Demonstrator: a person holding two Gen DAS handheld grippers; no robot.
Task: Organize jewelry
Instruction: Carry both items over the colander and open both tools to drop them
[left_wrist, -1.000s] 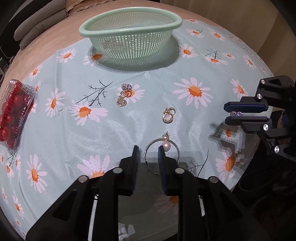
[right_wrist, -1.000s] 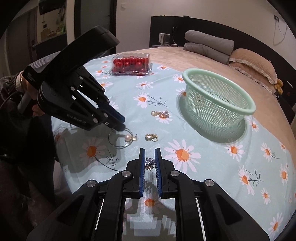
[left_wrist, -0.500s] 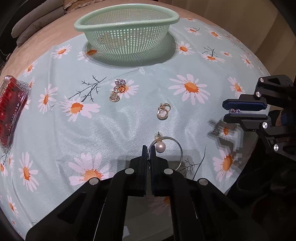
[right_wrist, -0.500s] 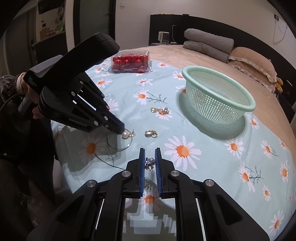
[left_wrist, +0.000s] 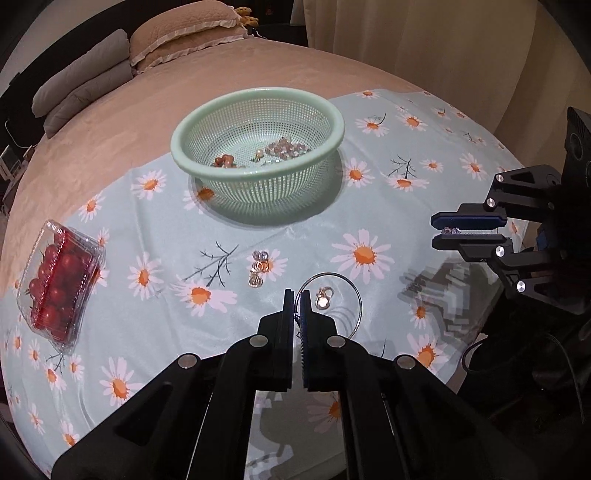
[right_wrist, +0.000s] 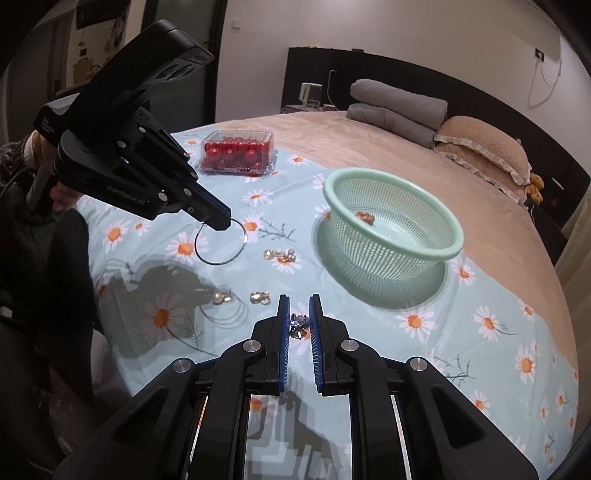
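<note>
Nearest you, your right gripper (right_wrist: 298, 325) is pinched almost closed on a small crystal earring (right_wrist: 299, 322), which sits between the blue pads clear of the daisy cloth (right_wrist: 424, 354). Your left gripper (left_wrist: 296, 308) is clamped tight on the wire of the large hoop earring (right_wrist: 220, 242); from the right wrist view the hoop hangs free below the fingertips, above its own shadow on the cloth. A pearl piece (right_wrist: 221, 297) lies by that shadow, whether it belongs to the hoop I cannot tell. Two more items lie loose on the cloth: a gold clasp (right_wrist: 260, 297) just beyond your right fingertips and a small cluster (right_wrist: 280, 256) farther on. Past those stands the green basket (right_wrist: 454, 251), upright, with several pieces already in its bottom. The basket lies ahead and right of your right gripper, ahead and slightly left of your left one. By my judgement both loads go forward over the near rim; the right hand looks nearer. The box of tomatoes (right_wrist: 238, 151) sits well off to the far left.
</note>
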